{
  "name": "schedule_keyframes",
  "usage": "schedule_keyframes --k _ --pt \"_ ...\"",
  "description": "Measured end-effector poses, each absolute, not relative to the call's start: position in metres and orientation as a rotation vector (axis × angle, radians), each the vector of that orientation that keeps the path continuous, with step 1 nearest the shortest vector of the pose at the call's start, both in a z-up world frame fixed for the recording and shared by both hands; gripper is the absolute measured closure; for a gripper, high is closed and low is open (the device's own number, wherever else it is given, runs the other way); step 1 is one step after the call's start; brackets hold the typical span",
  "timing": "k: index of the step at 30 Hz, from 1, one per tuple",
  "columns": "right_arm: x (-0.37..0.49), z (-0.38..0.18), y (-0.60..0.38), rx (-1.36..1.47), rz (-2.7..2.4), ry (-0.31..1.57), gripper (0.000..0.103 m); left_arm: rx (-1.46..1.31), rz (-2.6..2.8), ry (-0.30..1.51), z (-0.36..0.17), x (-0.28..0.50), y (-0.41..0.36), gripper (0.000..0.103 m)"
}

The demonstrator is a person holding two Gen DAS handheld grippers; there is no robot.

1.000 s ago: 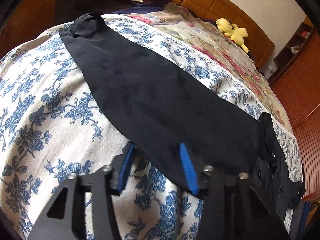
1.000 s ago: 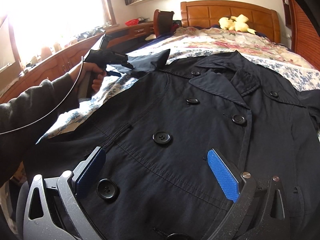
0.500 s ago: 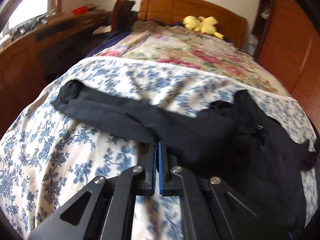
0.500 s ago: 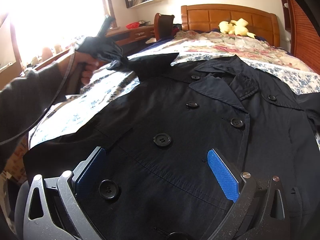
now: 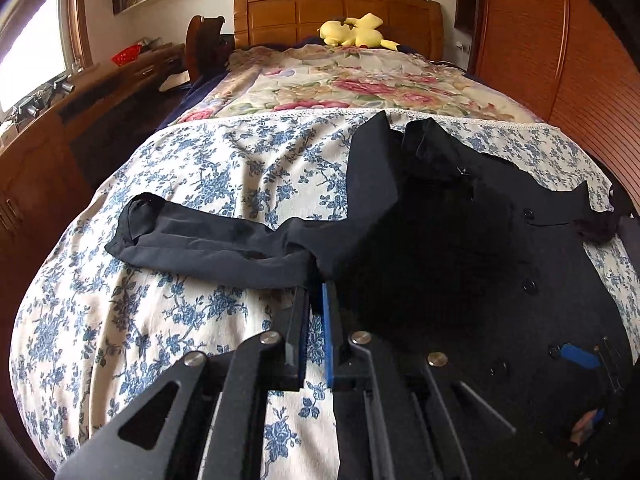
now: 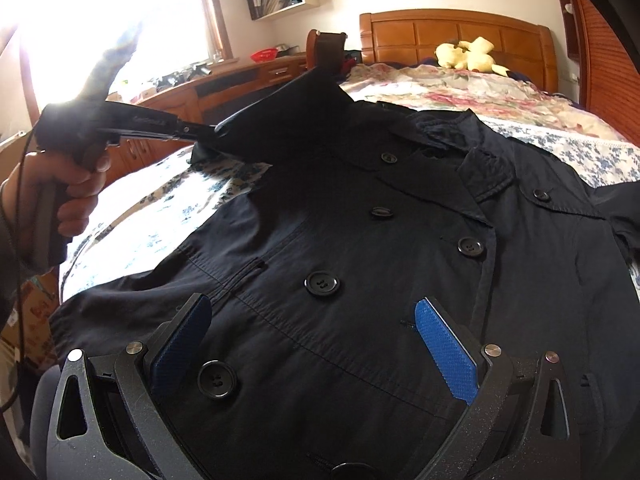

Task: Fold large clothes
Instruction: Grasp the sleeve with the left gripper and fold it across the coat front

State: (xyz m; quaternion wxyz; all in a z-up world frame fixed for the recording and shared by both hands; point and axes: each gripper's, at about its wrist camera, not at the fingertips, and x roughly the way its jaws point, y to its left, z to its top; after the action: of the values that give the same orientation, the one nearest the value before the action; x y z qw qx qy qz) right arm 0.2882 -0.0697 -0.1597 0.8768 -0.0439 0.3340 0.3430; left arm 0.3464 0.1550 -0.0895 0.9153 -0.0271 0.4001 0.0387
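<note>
A large dark navy double-breasted coat point(image 6: 400, 264) lies front up on the bed, with big black buttons. My left gripper point(image 5: 316, 292) is shut on the coat's left sleeve point(image 5: 208, 240) and holds it lifted above the bed; the cuff end hangs to the left. In the right wrist view the left gripper point(image 6: 200, 130) shows gripping the raised sleeve point(image 6: 288, 120) over the coat's shoulder. My right gripper point(image 6: 316, 320) is open, low over the coat's lower front, with a button between its blue pads.
The bed has a blue floral sheet point(image 5: 160, 320) and a pink floral quilt point(image 5: 360, 84) toward the wooden headboard point(image 5: 340, 12), where a yellow plush toy point(image 5: 356, 32) lies. A wooden desk point(image 5: 80, 112) runs along the left; wardrobes point(image 5: 560, 40) stand on the right.
My left gripper closed on the sleeve, then lifted it and carried it toward the coat's body. The right gripper has stayed put, open.
</note>
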Motion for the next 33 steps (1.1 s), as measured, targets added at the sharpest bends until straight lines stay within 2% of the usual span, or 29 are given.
schedule_keyframes --k 3,8,15,25,30,33 --pt "0.287 -0.160 -0.070 -0.094 0.716 0.698 0.000 -0.070 0.073 0.796 -0.081 0.345 0.158 0.092" --pt "0.287 -0.160 -0.070 -0.099 0.717 0.697 0.000 -0.141 0.083 0.761 -0.080 0.345 0.182 0.065" --pt "0.288 -0.160 -0.070 -0.102 0.717 0.700 0.000 -0.209 0.183 0.814 -0.115 0.361 0.233 0.053" --pt "0.287 -0.163 -0.068 -0.105 0.724 0.713 0.000 -0.379 0.268 0.895 -0.170 0.400 0.298 0.050" --pt "0.288 -0.163 -0.067 -0.105 0.732 0.720 0.000 -0.468 0.300 0.936 -0.197 0.410 0.313 0.050" --pt "0.288 -0.163 -0.067 -0.102 0.735 0.721 0.000 -0.428 0.322 0.931 -0.202 0.414 0.308 0.050"
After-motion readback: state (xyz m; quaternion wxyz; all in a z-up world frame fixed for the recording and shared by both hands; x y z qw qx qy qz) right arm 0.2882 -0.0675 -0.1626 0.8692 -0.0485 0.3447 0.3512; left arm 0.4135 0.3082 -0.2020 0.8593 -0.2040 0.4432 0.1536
